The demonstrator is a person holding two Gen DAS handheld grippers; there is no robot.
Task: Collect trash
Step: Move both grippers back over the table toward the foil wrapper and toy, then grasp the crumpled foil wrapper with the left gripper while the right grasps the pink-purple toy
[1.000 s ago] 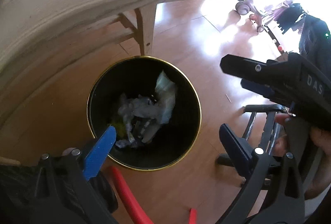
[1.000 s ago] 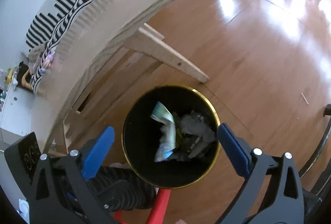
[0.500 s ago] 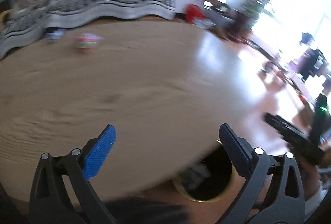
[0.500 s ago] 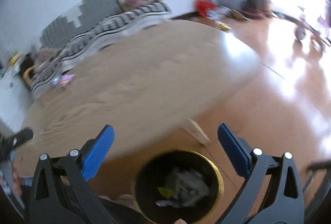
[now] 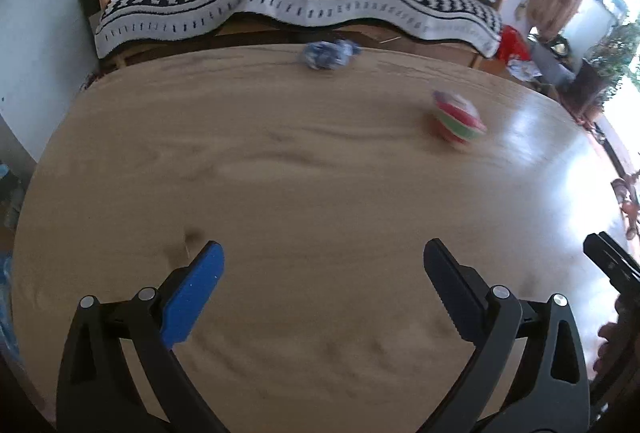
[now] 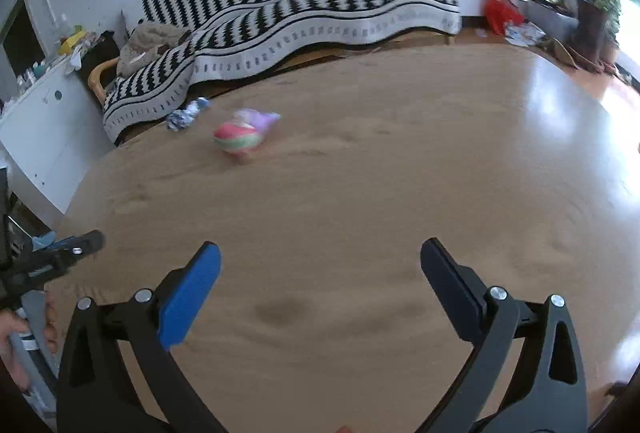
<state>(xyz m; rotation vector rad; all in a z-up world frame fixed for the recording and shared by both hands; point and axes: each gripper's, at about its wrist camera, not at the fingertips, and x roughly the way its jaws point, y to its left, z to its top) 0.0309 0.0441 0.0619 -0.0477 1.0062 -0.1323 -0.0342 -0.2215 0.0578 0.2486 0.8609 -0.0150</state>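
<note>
Above the wooden table (image 5: 280,193), both the left gripper (image 5: 320,273) and the right gripper (image 6: 318,273) are hanging released, empty; two wrappers (image 5: 456,119) (image 5: 326,55) are lying in the upper frame.

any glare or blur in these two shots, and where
Left wrist view: window glare whitens the table's right end, and the red-green wrapper is motion-smeared. Right wrist view: the same glare on the table's far right corner, the wrapper blurred; fisheye bends the table edge in both.

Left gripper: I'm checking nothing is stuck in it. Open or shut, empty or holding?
Open and empty: the left gripper has its jaws spread wide, with only bare wooden table between them.
</note>
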